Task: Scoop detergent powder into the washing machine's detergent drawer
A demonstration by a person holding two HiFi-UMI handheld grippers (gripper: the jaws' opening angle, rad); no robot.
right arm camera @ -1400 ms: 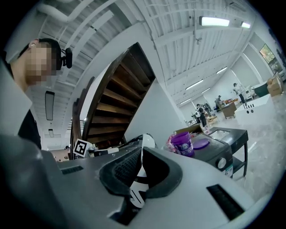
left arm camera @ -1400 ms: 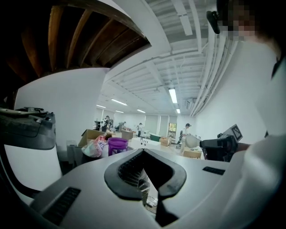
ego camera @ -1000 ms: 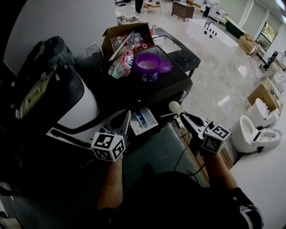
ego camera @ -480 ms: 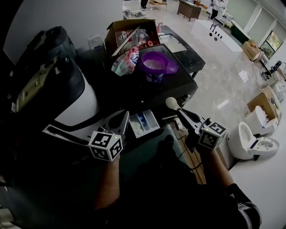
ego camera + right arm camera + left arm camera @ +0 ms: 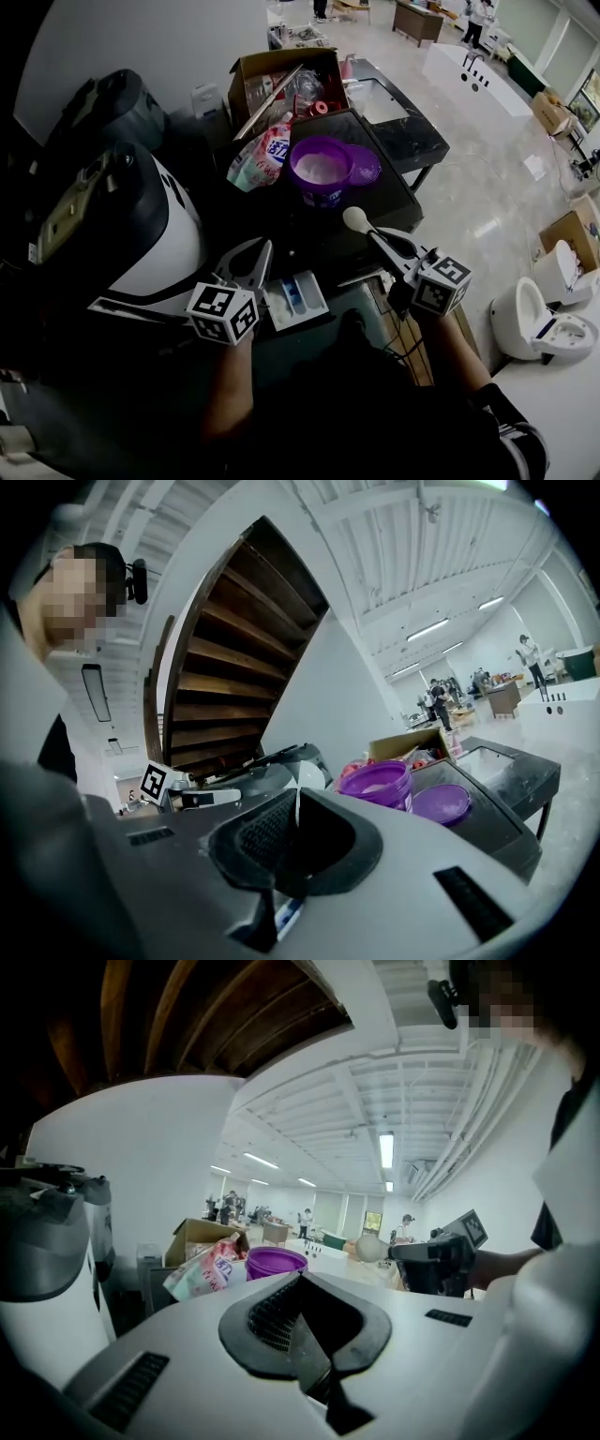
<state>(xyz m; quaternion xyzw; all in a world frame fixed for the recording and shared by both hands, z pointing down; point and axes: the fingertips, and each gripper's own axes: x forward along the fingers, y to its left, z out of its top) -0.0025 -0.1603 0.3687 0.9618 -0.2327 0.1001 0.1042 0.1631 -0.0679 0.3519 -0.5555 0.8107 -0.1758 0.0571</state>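
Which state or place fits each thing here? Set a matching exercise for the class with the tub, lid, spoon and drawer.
Things:
1. tub
2. lid
3. spoon
4. drawer

States or places:
A. held in the right gripper
B. pulled out, blue part inside
C. open, white powder inside
D. lying flat beside the tub

Pairs: 1-C, 2-D, 3-A, 4-B

Marker-cubed left tool (image 5: pixel 251 253), right tool (image 5: pixel 382 244), seemingly dark sleeve (image 5: pixel 497 422)
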